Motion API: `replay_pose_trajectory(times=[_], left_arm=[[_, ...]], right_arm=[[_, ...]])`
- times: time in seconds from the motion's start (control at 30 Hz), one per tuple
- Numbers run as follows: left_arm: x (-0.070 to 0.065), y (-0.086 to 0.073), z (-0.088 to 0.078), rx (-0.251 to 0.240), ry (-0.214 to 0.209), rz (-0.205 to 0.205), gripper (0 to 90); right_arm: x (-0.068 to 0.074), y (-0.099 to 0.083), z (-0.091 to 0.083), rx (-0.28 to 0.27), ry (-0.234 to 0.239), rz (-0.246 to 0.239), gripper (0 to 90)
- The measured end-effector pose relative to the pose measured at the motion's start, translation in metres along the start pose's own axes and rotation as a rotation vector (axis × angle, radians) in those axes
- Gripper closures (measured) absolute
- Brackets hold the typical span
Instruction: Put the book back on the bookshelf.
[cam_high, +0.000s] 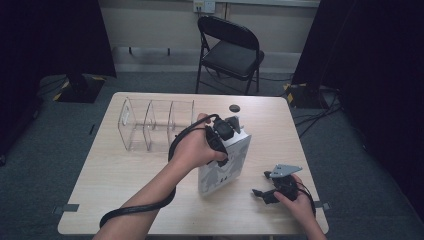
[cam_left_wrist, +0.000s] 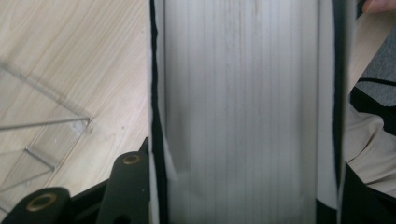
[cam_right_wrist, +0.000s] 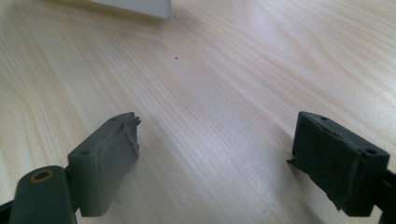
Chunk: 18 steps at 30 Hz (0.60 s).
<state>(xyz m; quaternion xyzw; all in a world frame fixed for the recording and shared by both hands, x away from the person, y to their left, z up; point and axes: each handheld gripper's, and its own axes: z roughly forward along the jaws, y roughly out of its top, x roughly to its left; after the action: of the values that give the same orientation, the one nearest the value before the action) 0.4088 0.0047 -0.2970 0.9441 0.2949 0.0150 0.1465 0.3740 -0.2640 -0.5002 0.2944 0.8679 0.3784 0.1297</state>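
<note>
A thick book with a grey-and-white cover stands upright near the middle of the wooden table. My left gripper comes down on its top edge and is shut on it. The left gripper view looks along the book's page edges, clamped between the black jaws. Down at the table's front right my right gripper lies low over the wood, open with nothing between its jaws. A pale corner of the book shows at the top of the right gripper view.
A clear acrylic divider rack with upright partitions stands on the table left of the book, and its edge is seen in the left gripper view. A small black disc lies near the far edge. A black folding chair stands beyond the table.
</note>
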Motion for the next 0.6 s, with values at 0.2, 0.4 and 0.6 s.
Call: replay_pose_trajectory(times=[0.2, 0.4, 0.6], left_arm=[[0.006, -0.008, -0.005, 0.01, 0.024, -0.021, 52.7], [0.013, -0.014, -0.007, 0.017, 0.013, -0.039, 52.7], [0.018, -0.02, -0.01, 0.019, 0.013, -0.06, 52.7]], right_arm=[[0.0, 0.0, 0.0, 0.0, 0.0, 0.001, 13.4], [0.0, 0.0, 0.0, -0.001, 0.001, 0.001, 13.3], [0.0, 0.0, 0.0, 0.0, 0.001, 0.001, 13.4]])
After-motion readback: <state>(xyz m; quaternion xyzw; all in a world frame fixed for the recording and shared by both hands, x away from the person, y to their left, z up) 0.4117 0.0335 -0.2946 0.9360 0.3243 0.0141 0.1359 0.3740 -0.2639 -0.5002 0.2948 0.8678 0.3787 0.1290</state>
